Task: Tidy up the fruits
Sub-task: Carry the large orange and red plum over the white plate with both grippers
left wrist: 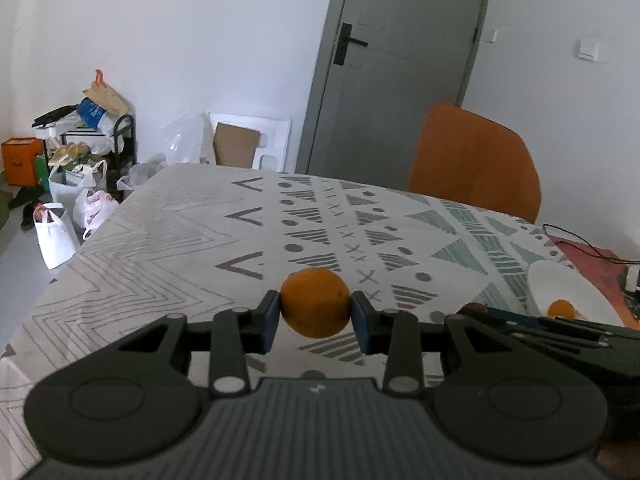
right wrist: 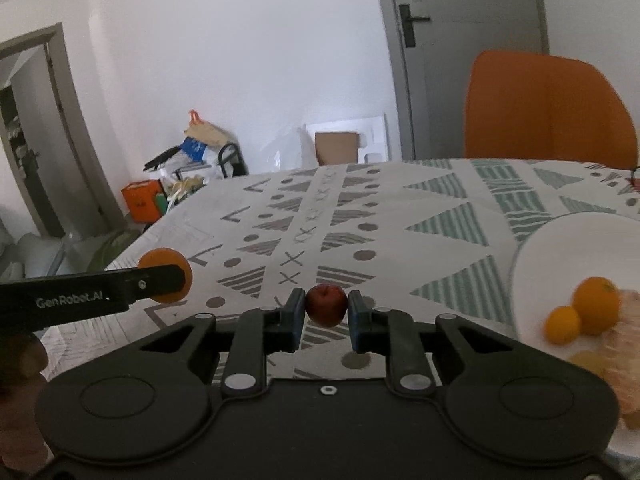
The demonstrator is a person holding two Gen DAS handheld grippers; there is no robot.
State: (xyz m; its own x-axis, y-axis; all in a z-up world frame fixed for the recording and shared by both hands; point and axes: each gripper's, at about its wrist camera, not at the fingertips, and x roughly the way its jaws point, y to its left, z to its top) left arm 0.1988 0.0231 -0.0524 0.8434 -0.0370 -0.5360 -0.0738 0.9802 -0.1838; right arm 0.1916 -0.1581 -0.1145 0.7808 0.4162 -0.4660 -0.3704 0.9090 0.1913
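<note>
My left gripper (left wrist: 315, 316) is shut on an orange (left wrist: 315, 302), held above the patterned tablecloth (left wrist: 160, 264). The same orange (right wrist: 166, 258) shows at the left of the right wrist view, partly behind the left gripper's finger. My right gripper (right wrist: 326, 314) is shut on a small dark red fruit (right wrist: 326, 305), lifted just over the cloth. A white plate (right wrist: 560, 248) at the right holds two oranges (right wrist: 596, 310), a smaller one (right wrist: 563, 325) and blurred pale fruit. In the left wrist view the plate (left wrist: 560, 284) lies at the right with one orange (left wrist: 562, 309) showing.
An orange chair (right wrist: 548, 108) stands at the table's far side before a grey door (left wrist: 396, 64). A black cable (left wrist: 580, 244) runs over a red mat at the far right. Bags and a cluttered rack (left wrist: 80, 152) sit on the floor left of the table.
</note>
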